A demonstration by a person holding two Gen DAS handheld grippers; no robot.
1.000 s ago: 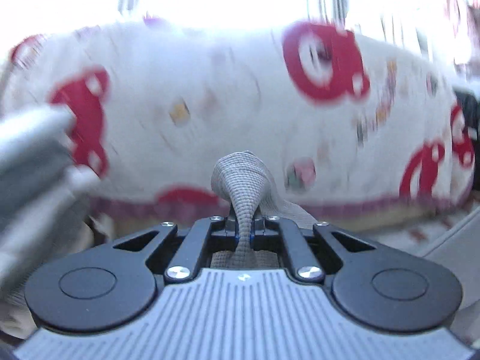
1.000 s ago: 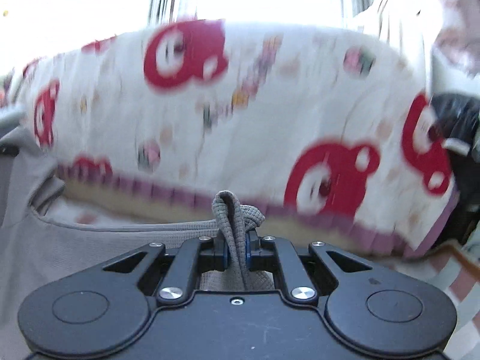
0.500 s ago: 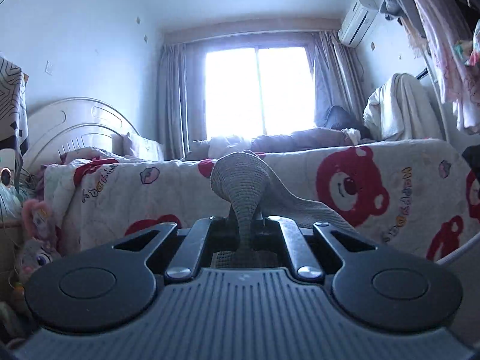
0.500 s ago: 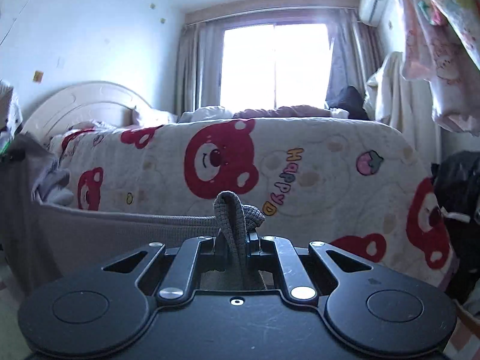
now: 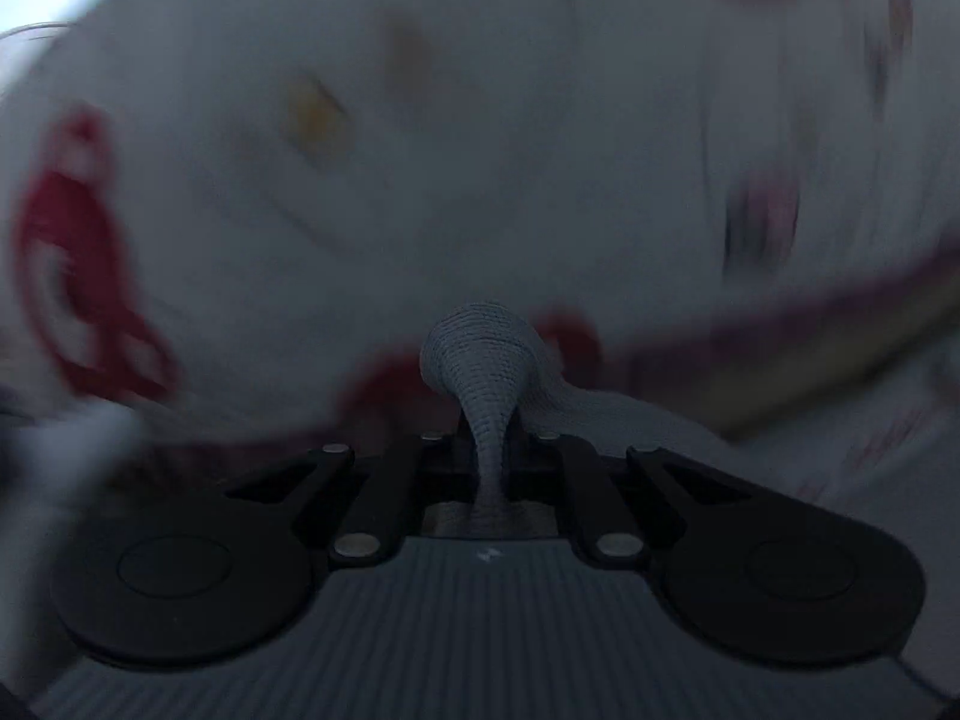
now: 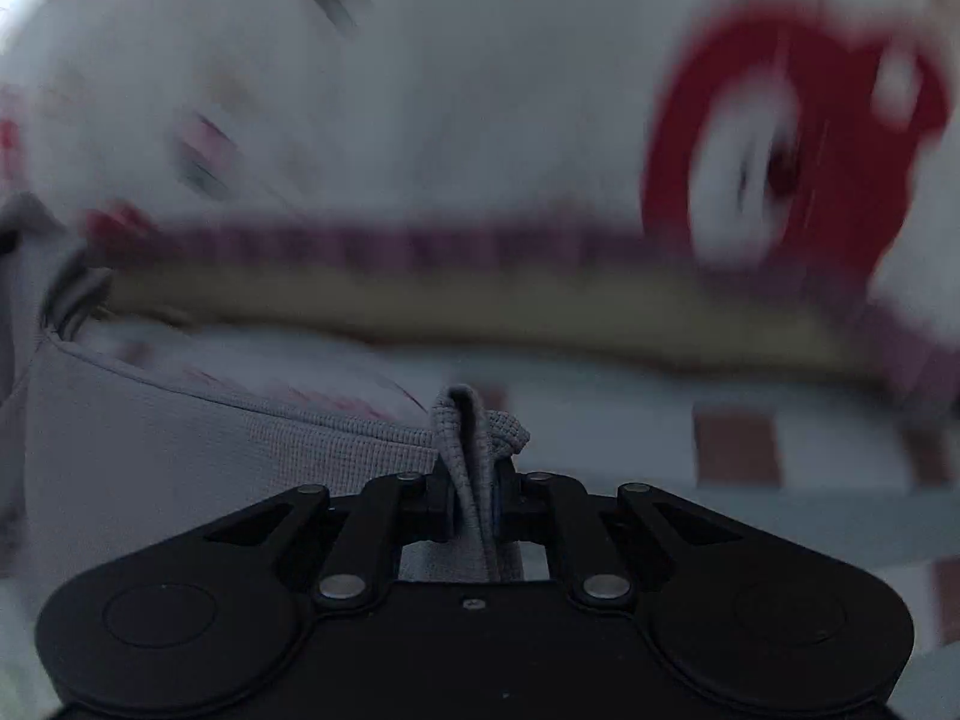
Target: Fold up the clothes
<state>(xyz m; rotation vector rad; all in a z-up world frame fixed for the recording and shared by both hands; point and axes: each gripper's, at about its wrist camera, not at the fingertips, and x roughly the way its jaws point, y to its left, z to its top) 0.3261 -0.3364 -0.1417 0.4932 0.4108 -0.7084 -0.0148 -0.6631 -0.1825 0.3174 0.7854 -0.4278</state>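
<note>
A grey knit garment (image 5: 489, 360) is pinched in my left gripper (image 5: 489, 450), a bunched fold standing up between the shut jaws and cloth trailing off to the right. My right gripper (image 6: 474, 480) is shut on another edge of the same grey garment (image 6: 210, 456), which stretches away to the left as a taut panel. Both views are dark and motion-blurred.
The bed's side fills both views, covered by a white quilt with red bear prints (image 5: 420, 150) (image 6: 780, 138) and a purple hem band (image 6: 420, 246). Below it a checked red-and-white surface (image 6: 738, 444) shows at the right.
Both grippers have swung downward: half a second ago they faced the window and bed top, now they face the quilt's lower edge. Both keep their hold on the grey garment.
</note>
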